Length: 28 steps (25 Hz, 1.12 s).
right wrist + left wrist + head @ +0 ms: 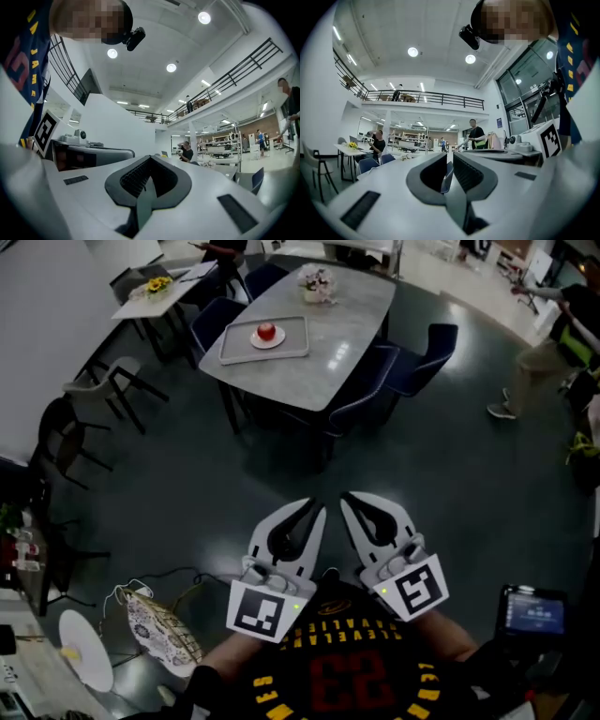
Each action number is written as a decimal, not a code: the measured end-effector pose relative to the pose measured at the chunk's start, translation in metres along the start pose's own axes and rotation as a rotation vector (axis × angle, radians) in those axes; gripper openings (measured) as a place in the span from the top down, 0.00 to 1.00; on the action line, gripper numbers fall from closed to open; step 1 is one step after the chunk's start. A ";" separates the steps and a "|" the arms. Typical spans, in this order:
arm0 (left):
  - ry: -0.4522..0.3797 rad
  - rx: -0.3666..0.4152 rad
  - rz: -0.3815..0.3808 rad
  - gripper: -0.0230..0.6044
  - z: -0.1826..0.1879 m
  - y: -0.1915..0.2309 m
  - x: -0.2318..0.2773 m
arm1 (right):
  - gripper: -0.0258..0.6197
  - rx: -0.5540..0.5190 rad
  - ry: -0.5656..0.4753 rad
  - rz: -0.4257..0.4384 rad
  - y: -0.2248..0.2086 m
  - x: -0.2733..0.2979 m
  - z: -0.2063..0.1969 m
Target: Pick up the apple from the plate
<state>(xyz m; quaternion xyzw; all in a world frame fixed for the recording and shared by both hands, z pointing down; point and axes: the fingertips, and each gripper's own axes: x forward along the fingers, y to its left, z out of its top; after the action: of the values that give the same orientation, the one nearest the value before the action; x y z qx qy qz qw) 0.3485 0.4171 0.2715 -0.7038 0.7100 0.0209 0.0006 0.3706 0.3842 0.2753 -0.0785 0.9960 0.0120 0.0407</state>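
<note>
Head view
- Left gripper (310,511): held low, close in front of the person's shirt (342,676), jaws pointing forward. Tips drawn almost together, touching nothing.
- Right gripper (350,502): just beside the left one, apart from it, jaws pointing the same way. Tips together, touching nothing.
- Marker cubes: one at the rear of each gripper, nearest the person.
- Apple (266,331): red, resting on a white plate (268,342). It is far ahead of both grippers and slightly to the left of them, well apart from either.
- Plate: lies in a grey tray (234,346) on the near-left part of a grey table (352,320).
- Chairs (417,362): blue, set round the table, between it and the grippers.
- Floor (187,512): dark, lying between the grippers and the table.

Left gripper view
- Left gripper (450,156): jaws a narrow slit apart, barely released. Nothing is held between them, and only a blue chair far off shows through the slit.
- The right gripper's marker cube (549,141) shows to the right.
- The apple cannot be made out here.

Right gripper view
- Right gripper (150,158): jaws clenched, tips meeting, the hollow behind the tips empty.
- Nothing touches the jaws, and only a bright hall shows ahead
</note>
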 end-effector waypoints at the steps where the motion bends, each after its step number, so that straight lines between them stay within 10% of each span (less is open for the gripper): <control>1: 0.000 -0.005 0.005 0.89 -0.001 0.002 -0.001 | 0.95 0.001 0.001 0.002 0.000 0.002 -0.001; 28: 0.037 -0.067 -0.012 0.89 0.000 0.180 0.094 | 0.95 0.034 0.034 -0.093 -0.069 0.182 -0.013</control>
<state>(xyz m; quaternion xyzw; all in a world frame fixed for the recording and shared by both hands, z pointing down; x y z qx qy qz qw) 0.1681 0.3250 0.2735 -0.7080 0.7046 0.0315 -0.0359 0.2016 0.2878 0.2720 -0.1239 0.9919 -0.0084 0.0254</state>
